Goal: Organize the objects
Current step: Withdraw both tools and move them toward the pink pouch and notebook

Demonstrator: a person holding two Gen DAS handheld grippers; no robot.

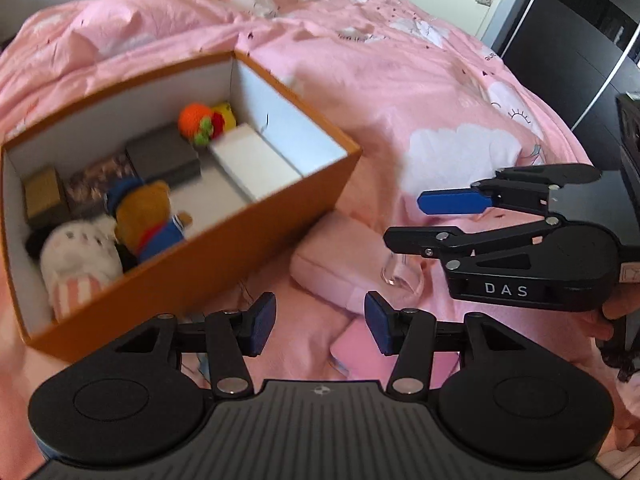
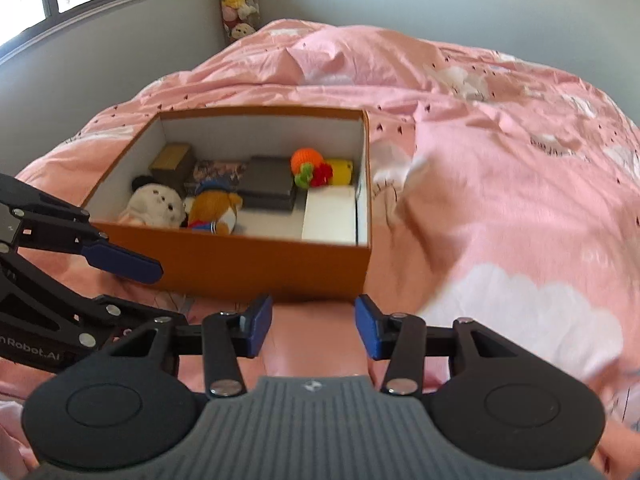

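Left gripper (image 1: 320,322) low over bed (image 1: 400,80), released. Right gripper (image 2: 314,326) level, released. Box (image 2: 256,264) ahead, long side across.

Box (image 2: 256,258) sits on the bed (image 2: 500,168), open top. Inside, seen from the right wrist cam: two plush toys at front-left, the bear (image 2: 214,210) just right of the round plush (image 2: 154,204), touching. Behind them along the back wall, l to r: small carton (image 2: 172,160), flat packet (image 2: 220,169), stacked flat case (image 2: 270,184), knitted ball (image 2: 306,164) w/ another small toy (image 2: 342,172) beside it. A slab-like box (image 2: 330,216) lies against the right wall, front-right. Outside, near the box's front corner, a soft pouch (image 1: 340,264) lies on the bed.
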